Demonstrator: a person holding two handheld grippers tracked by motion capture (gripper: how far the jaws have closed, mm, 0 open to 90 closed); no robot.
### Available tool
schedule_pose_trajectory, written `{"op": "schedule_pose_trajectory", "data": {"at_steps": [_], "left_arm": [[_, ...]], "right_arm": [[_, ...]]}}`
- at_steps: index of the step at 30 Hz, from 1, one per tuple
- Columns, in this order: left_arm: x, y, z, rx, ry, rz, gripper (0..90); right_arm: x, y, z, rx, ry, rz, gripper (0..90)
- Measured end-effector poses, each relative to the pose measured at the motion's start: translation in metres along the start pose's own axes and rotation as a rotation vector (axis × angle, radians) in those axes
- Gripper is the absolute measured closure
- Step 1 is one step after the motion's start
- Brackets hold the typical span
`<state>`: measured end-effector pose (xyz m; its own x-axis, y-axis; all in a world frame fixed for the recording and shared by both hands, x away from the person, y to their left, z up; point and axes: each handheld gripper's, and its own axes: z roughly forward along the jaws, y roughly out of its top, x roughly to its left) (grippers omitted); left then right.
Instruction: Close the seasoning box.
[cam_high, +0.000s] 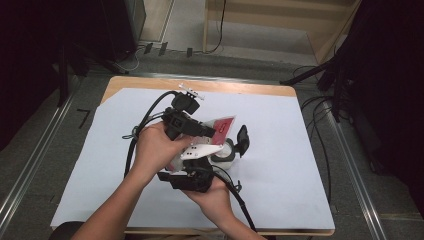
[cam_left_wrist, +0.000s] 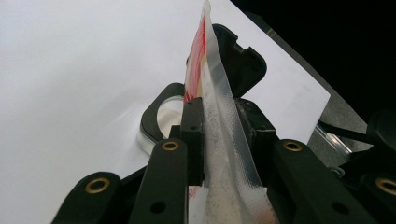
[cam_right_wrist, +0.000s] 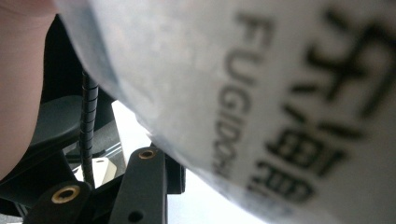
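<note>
Two hand-held grippers meet over the middle of the tabletop (cam_high: 300, 165), which is covered by a white sheet, with a bare wooden strip along the far edge.

Nearest the person, the right hand (cam_high: 212, 197) comes in from the near edge and holds the right gripper (cam_high: 192, 175), its cable trailing back toward that edge. In the right gripper view a white printed surface with dark lettering (cam_right_wrist: 261, 107) lies very close across the lens, blurred; one black jaw rises below it. Whether these jaws press on anything cannot be told.

Just beyond, the left hand (cam_high: 155, 147) holds the left gripper (cam_high: 210, 131), pointing toward the right edge. The left gripper view looks along its jaws: they stand closed on a thin plastic pouch (cam_left_wrist: 219, 121), clear and textured along its seam, red and cream on the printed side. The pouch stands edge-on between the pads and rises past the jaw tips. In the high view the same pouch (cam_high: 222, 126) shows as a red and pale sheet, held above the sheet near the tabletop's centre.

Beneath and just past the pouch sits a round container (cam_high: 226, 151) with a pale inside and a dark rim, resting on the white sheet. Its black lid (cam_high: 242, 138) stands tilted up at the far-right side of it; the left gripper view shows that lid (cam_left_wrist: 245, 60) behind the pouch.

Beyond the tabletop's far edge lie grey floor and loose cables.
</note>
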<state>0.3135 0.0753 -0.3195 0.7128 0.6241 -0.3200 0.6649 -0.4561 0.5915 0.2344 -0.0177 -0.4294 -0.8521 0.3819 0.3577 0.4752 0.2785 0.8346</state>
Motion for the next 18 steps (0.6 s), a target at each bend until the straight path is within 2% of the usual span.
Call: {"op": "schedule_pose_trajectory", "data": {"at_steps": [4, 10, 18], "left_arm": [[-0.0002, 0.0002, -0.0010, -0.001, -0.002, -0.001, 74.9], [-0.0011, 0.0005, -0.0020, 0.000, 0.000, 0.008, 74.9], [-0.0011, 0.0010, -0.0002, -0.001, 0.006, 0.003, 74.9]], "right_arm": [[0.0009, 0.0004, -0.0001, 0.000, 0.003, -0.001, 63.1], [0.0022, 0.0006, -0.0004, 0.002, -0.008, -0.031, 63.7], [0.0013, 0.0006, -0.0006, 0.003, 0.001, -0.022, 63.3]]}}
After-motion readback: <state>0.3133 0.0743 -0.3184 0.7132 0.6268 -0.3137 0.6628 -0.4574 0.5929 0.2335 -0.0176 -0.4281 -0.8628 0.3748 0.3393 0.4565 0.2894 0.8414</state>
